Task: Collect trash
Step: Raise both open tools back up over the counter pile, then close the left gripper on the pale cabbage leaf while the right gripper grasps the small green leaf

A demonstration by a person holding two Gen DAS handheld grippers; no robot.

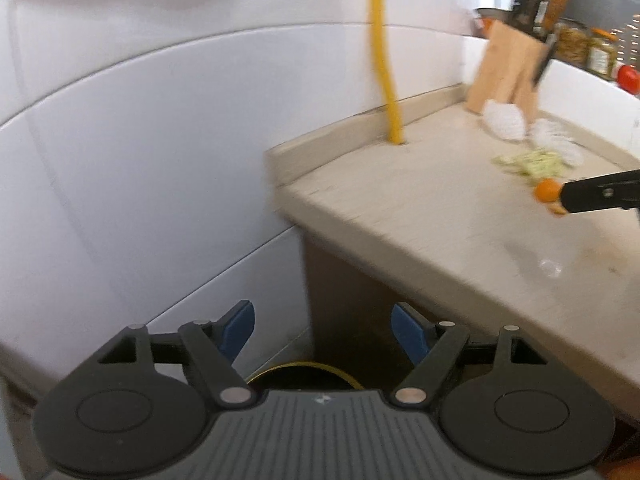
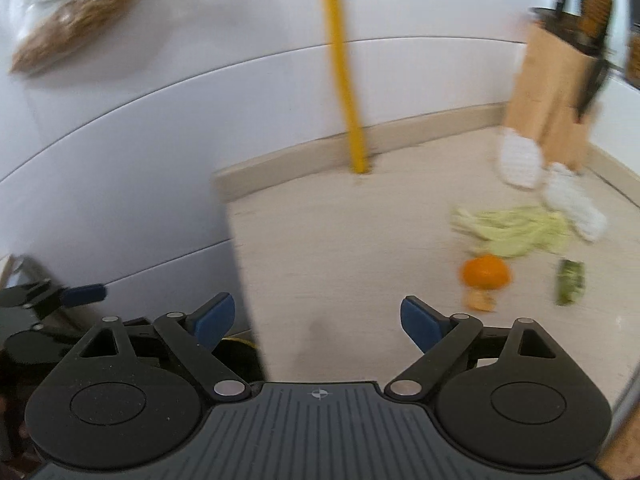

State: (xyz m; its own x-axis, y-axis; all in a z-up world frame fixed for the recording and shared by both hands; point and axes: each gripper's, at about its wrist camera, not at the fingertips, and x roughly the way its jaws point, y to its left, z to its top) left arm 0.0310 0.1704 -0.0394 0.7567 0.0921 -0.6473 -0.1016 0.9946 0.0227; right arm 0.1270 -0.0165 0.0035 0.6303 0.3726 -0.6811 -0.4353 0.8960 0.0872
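Scraps lie on the beige counter [image 2: 340,248]: an orange peel [image 2: 486,273] with a smaller piece [image 2: 480,300] before it, pale green leaves [image 2: 516,228], a dark green piece [image 2: 570,282] and two crumpled white papers [image 2: 518,156] [image 2: 574,202]. My right gripper [image 2: 318,318] is open and empty over the counter's left edge, short of the peel. My left gripper [image 1: 322,328] is open and empty, left of the counter, above a dark bin [image 1: 300,376] with a yellow rim. The right gripper's arm [image 1: 600,194] shows beside the peel [image 1: 546,192] in the left wrist view.
A wooden knife block [image 2: 556,92] stands at the counter's back right, against the papers. A yellow pole [image 2: 344,80] rises from the counter by the white tiled wall [image 1: 140,140]. Jars [image 1: 588,46] sit on a ledge beyond. The left gripper [image 2: 60,298] shows low at left.
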